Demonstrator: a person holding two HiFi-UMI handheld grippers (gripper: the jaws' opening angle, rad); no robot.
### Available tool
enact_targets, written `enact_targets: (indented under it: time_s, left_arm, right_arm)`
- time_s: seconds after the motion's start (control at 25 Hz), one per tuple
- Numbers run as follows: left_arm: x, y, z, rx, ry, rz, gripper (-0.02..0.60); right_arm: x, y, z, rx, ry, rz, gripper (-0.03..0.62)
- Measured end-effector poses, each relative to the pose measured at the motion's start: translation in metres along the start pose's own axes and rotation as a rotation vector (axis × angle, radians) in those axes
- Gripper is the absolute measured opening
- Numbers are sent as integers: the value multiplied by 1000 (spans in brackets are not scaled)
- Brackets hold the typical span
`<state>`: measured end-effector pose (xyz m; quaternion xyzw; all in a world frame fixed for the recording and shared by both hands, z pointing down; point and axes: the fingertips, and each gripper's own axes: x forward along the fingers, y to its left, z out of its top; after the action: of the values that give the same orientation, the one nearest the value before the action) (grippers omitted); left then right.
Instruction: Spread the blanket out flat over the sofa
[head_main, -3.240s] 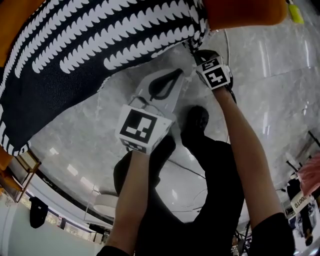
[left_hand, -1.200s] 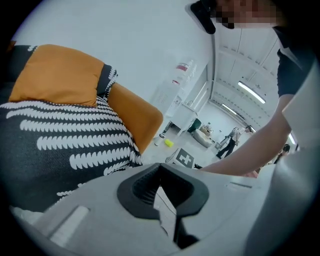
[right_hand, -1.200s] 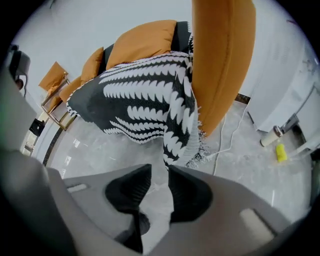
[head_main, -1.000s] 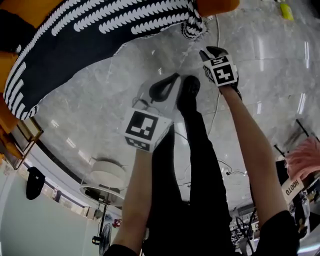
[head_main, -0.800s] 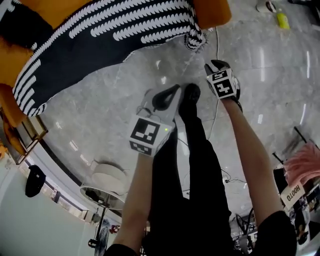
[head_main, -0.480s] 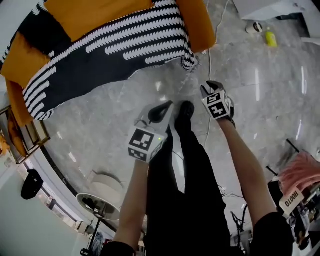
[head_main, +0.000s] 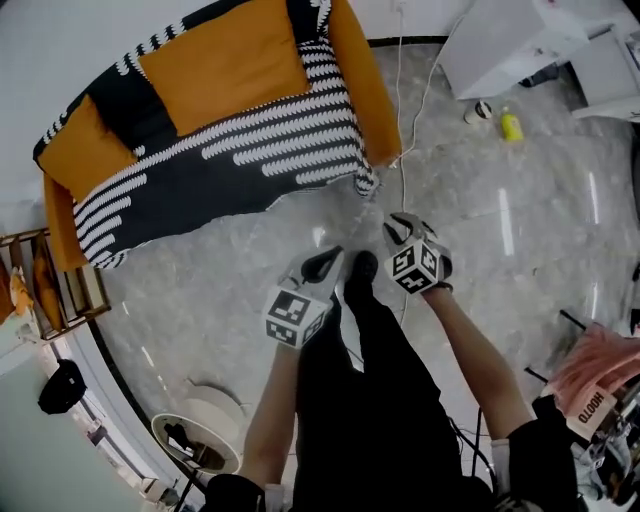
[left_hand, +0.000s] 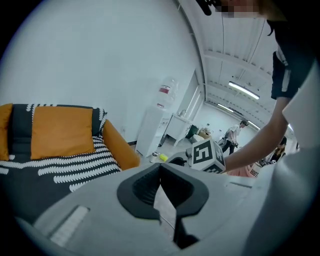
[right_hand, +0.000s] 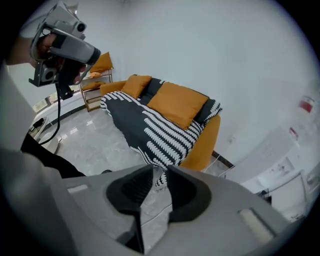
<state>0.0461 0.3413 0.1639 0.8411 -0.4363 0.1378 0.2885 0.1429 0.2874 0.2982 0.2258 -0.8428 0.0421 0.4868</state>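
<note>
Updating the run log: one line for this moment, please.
blanket: spread over sofa | left gripper: shut, empty | right gripper: open, empty, jaws just been closing | both off blanket

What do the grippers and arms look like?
Left gripper and right gripper: pale grey moulded shells, black ribbed jaw pads, a white cube with black square markers on each. Short black sleeves, arms bare below. Right jaws have just been closing, nothing between them.
</note>
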Motion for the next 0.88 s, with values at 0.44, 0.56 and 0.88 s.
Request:
enact_targets:
  time_s: [0.44, 0.56, 0.88]
  left_arm:
    - [-65, -43, 56, 35, -75, 37, 11]
    - [-78, -54, 76, 65, -96, 46, 11]
    - [-100, -52, 117, 136, -156, 89, 11]
  right_arm:
    - [-110, 1, 61, -102, -110, -53, 84]
    - [-137, 3, 83, -109, -163, -65, 77]
    - [-180, 11, 143, -98, -303, -69, 46]
